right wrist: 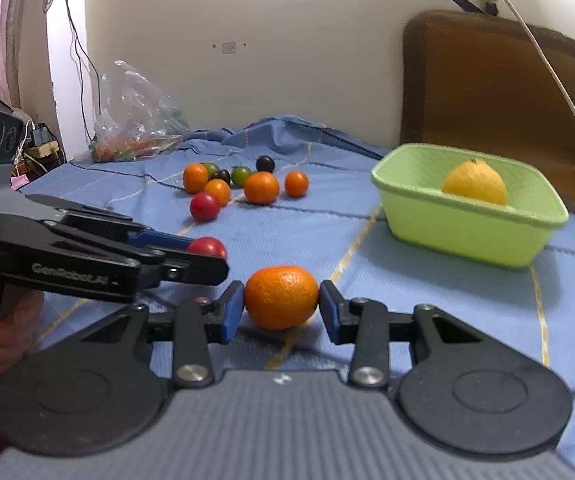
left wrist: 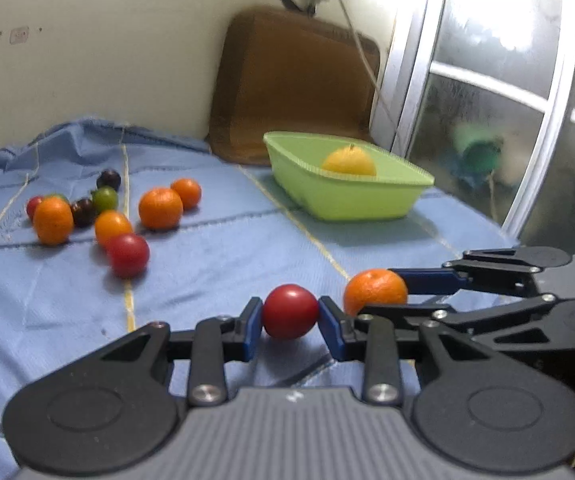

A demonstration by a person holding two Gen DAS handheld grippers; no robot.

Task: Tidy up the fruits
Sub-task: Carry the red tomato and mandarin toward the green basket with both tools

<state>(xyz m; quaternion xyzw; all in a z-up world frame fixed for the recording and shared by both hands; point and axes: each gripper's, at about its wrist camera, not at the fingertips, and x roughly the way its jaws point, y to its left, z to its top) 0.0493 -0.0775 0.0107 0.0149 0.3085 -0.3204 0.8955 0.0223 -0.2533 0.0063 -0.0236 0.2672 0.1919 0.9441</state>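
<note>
A: Item one, left tongs (left wrist: 290,317)?
B: Clamped on a red tomato (left wrist: 290,317); both blue pads touch its sides. It sits low over the blue cloth (left wrist: 207,280).

A: Item two, right tongs (right wrist: 281,303)?
B: Clenched around an orange mandarin (right wrist: 281,303), pads pressed on either side. Whether the fruit touches the cloth or hangs just above it, I cannot tell.

A: Their relation?
B: The two tongs sit side by side, the left one's tomato just beside the mandarin.

A: Item three, the container?
B: One green basket (right wrist: 467,236), ahead and to the right on the cloth, in front of a brown cushion (right wrist: 495,92) leaning on the wall. Inside: one yellow citrus fruit (right wrist: 474,182).

A: Item four, loose fruit?
B: A cluster (right wrist: 243,186) further back on the left, well apart from the basket: four orange mandarins, one red tomato (right wrist: 205,206) nearest us, two green and two dark small tomatoes. The left view shows one more small red one (left wrist: 33,206) at the cluster's far left edge.

A: Sundries?
B: A crumpled clear plastic bag (right wrist: 135,120) at the far left, against the wall.
</note>
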